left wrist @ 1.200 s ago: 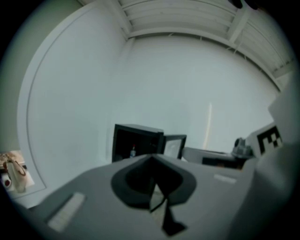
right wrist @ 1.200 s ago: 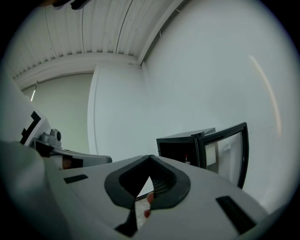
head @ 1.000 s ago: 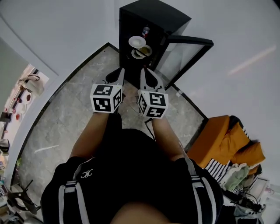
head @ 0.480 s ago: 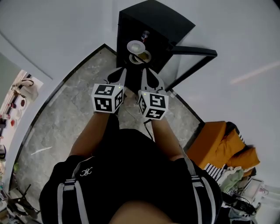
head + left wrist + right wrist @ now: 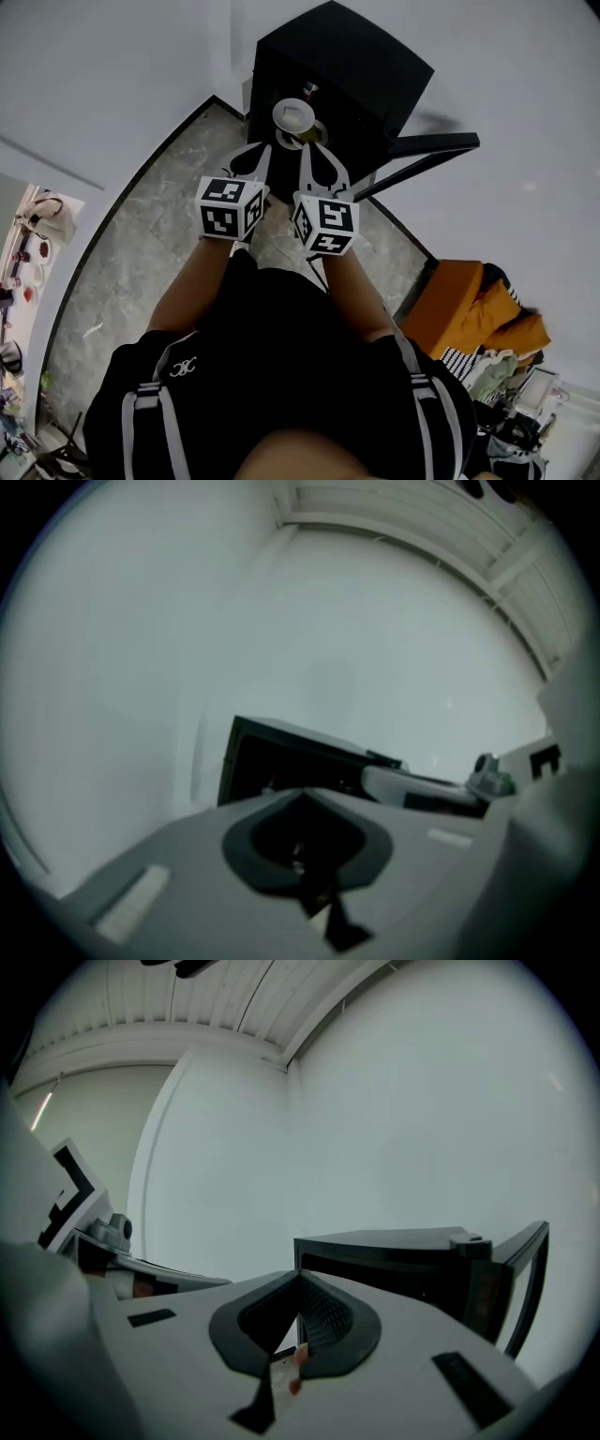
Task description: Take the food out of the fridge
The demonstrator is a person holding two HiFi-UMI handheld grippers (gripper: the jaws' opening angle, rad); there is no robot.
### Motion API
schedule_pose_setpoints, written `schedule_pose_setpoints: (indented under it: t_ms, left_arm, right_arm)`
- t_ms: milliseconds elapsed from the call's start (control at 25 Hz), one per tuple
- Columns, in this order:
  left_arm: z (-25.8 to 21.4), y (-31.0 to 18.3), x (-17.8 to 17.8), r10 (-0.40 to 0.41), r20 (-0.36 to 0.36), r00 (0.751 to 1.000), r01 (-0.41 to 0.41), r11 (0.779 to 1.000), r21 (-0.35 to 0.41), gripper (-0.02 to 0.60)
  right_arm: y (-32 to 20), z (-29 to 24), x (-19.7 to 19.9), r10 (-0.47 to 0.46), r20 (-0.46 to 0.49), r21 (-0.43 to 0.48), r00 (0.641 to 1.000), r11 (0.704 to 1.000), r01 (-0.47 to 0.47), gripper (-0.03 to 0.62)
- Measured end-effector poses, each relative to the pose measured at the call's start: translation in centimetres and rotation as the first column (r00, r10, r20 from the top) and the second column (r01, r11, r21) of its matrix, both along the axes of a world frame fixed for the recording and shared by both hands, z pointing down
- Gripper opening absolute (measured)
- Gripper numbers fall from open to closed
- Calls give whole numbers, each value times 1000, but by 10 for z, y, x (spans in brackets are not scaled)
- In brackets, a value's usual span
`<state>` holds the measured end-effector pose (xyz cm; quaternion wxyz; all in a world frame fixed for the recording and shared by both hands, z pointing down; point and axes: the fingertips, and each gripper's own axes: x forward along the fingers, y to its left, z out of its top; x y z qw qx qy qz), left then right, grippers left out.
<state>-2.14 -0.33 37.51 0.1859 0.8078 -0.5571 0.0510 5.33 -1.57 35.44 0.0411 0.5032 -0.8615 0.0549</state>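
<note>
Head view has us standing over a small black fridge set on the floor against the white wall. Its door is swung wide to our right, so the opening faces us. The food is inside. A white plate sits at the front of the shelf and a second dish shows just below and beside it. We cannot make out what either one carries. A can stands behind them, deeper in.

We hold the left gripper and the right gripper side by side, close together, both aimed at the opening. Their tips are near the fridge front but not inside it. Both sets of jaws are fully closed with nothing between them, as each gripper view shows. We judge this to be the approach, with nothing yet to hold, so the jaws must part before either dish can be taken.

Right gripper view shows the fridge ahead and its door off to the right, close to that gripper's line in. The white plate partly covers the lower dish, so it likely has to come out first. An orange bundle lies on the marble floor well apart to the right, clear of our reach.
</note>
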Motion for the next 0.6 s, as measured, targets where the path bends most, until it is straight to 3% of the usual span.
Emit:
schedule_pose_setpoints:
  t_ms: [360,600]
  left_arm:
    - [14,-68,-37,90,-37,995,-91,996,-26,2]
    - [50,-85,-45,114,-87,990,-123,986,-109,2]
  right_arm:
    - [-60,14,-38,81,-25,-37,996,996,-81,-8]
    - [-73,32,-42,120,-45,-79,992,989,-123,-8]
